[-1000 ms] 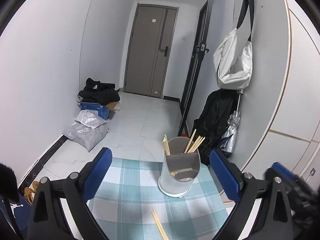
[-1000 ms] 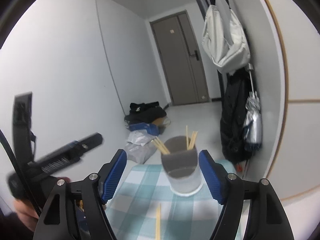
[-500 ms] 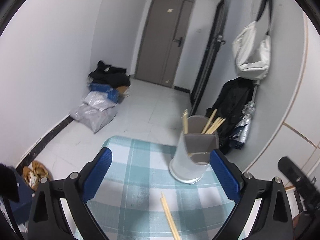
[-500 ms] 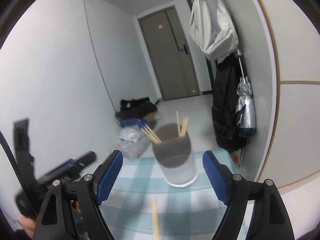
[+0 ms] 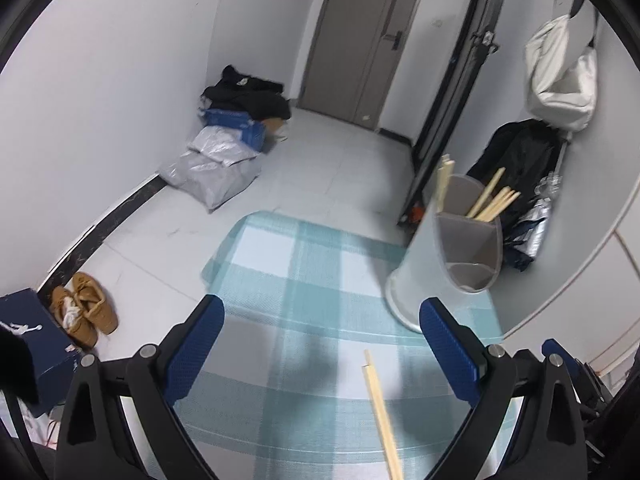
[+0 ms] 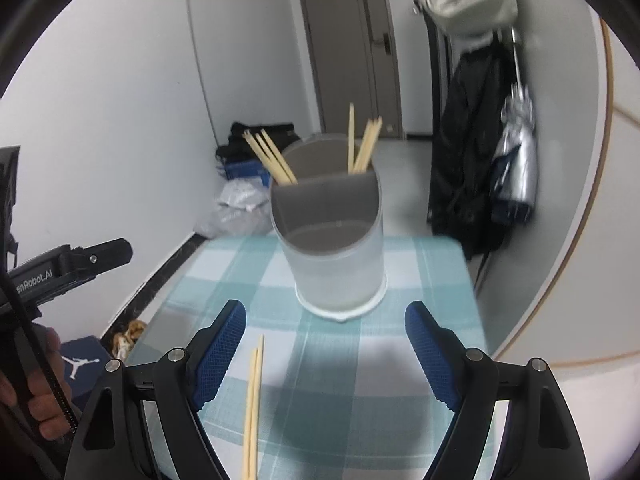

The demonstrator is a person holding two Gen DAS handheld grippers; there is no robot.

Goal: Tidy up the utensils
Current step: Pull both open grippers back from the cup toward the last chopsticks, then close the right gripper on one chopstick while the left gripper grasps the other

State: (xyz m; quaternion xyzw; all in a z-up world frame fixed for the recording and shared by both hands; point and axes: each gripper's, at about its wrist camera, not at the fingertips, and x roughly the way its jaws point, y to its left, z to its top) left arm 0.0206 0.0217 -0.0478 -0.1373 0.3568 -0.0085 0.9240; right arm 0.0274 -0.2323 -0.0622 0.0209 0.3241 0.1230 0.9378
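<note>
Plainly, the risk lay in the tall utensil holder [image 6: 334, 248]: a claw swinging near it could tip it off the checked worktop [image 6: 420, 280]. Both the left claw [image 5: 320, 344] and right claw [image 6: 324, 350] stood open and empty. The holder's rear compartments held chopsticks [image 6: 362, 144]; its front one looked empty. A loose pair of chopsticks [image 6: 253, 404] lay just before the right claw.

A frosted, round utensil holder [image 6: 338, 240] with a grey divider stands upright on the checked tabletop [image 6: 420, 280]. Its rear compartment carries several pale wooden chopsticks [image 6: 362, 144], some leaning left, some right; the front compartment looks empty. A loose pair of chopsticks [image 6: 253, 400] lies flat, side by side, on the cloth nearer in.
</note>
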